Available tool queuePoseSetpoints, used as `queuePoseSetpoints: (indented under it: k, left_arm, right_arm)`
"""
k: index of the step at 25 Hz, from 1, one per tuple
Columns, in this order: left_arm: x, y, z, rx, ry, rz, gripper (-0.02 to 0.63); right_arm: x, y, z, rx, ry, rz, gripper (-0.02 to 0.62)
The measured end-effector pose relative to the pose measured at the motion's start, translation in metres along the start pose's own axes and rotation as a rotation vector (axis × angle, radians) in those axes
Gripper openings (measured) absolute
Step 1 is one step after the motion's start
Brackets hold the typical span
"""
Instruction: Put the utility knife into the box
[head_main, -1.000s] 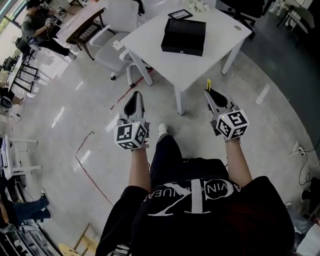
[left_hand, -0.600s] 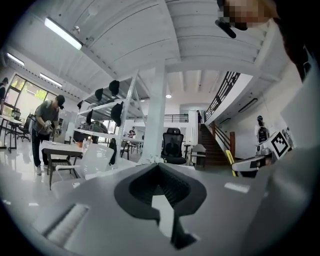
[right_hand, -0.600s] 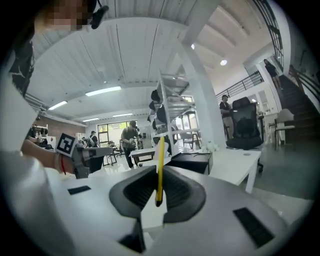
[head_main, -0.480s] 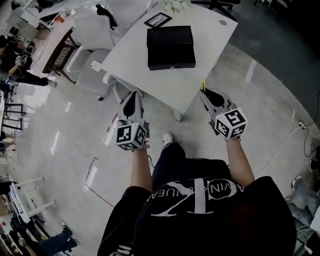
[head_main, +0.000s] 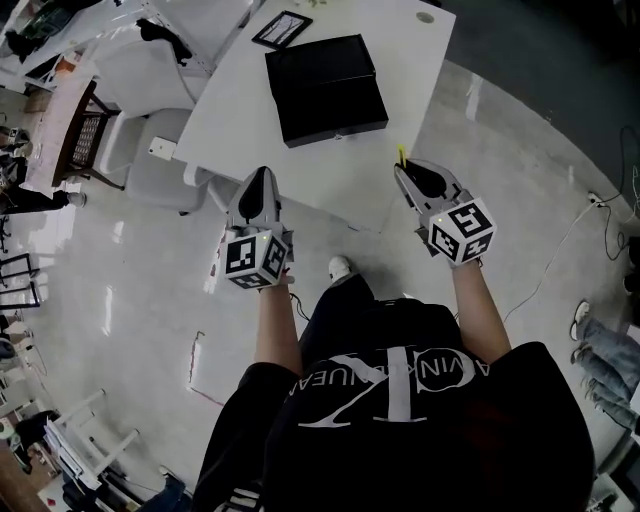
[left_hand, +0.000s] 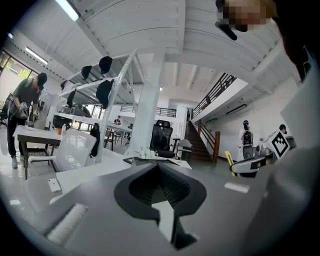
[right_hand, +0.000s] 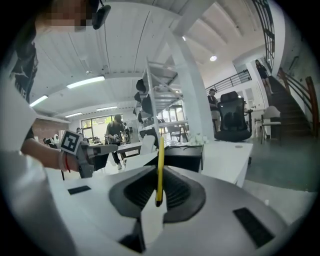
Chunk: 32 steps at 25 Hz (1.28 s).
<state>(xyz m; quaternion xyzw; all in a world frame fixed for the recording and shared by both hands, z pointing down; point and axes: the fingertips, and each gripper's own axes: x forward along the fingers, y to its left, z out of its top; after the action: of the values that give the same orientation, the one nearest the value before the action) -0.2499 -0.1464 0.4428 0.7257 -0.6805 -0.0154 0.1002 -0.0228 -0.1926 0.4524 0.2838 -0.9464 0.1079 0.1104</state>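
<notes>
The right tongs (head_main: 407, 172), at the table's (head_main: 236, 112) near edge, are clamped on the yellow utility knife (right_hand: 159, 165), its blade-end pointing ahead, with the closed black box (head_main: 325, 88) ahead-left, while the left tongs (head_main: 258, 182) are together, empty.

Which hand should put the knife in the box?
The right gripper: it pinches the yellow utility knife and points toward the black box on the table. The left gripper is shut and empty.
</notes>
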Motion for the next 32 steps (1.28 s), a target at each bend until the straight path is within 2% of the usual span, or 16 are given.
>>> queuePoseSetpoints:
  k: [8,15,19,24,28,32]
  left_arm:
    - [0.028,0.031,0.002,-0.012,-0.001,-0.065,0.012]
    - [0.046,0.024,0.01,-0.019,-0.036,-0.105,0.012]
    - [0.054,0.037,0.005,-0.027,-0.033,-0.067,0.012]
    - [0.061,0.065,0.014,-0.031,-0.04,0.025,0.012]
    - [0.074,0.073,0.018,-0.027,-0.041,0.069,0.012]
    - [0.088,0.081,0.011,-0.033,-0.02,0.105,0.012]
  right_arm:
    - [0.033,0.004,0.006,0.017,0.006,-0.058,0.047]
    - [0.049,-0.004,0.018,-0.001,0.015,-0.053,0.048]
    - [0.074,-0.016,0.021,-0.02,0.019,-0.019,0.046]
    - [0.114,-0.025,0.034,-0.054,0.054,0.06,0.048]
    - [0.144,-0.031,0.039,-0.125,0.124,0.124,0.048]
    - [0.168,-0.038,0.027,-0.22,0.247,0.158,0.048]
